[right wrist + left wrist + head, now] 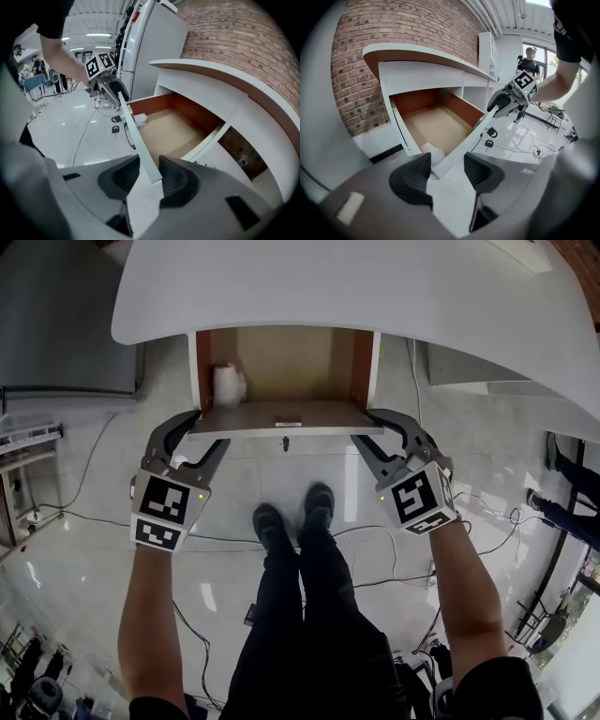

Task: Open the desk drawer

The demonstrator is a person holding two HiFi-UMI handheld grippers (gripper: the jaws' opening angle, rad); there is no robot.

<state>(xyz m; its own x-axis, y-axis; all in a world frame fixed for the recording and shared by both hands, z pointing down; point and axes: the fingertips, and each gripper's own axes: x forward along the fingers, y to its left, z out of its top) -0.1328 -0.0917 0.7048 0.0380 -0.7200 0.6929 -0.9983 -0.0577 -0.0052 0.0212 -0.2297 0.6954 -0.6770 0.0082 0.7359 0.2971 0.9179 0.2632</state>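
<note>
**Pulling the drawer squarely**

The drawer (281,381) is standing well out from under the table (375,287). The left claw (211,427) and right claw (366,426) are each clamping one end of its front panel (286,430). Both should be pulling evenly and level, to avoid skewing it.

One desk (394,287), one drawer (281,418), two claws (208,432) (367,427)

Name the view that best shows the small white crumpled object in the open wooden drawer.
Head view: the white object sits whole against the drawer's left wall. The left gripper view catches only part of it behind the drawer front; the right gripper view shows it small.
</note>
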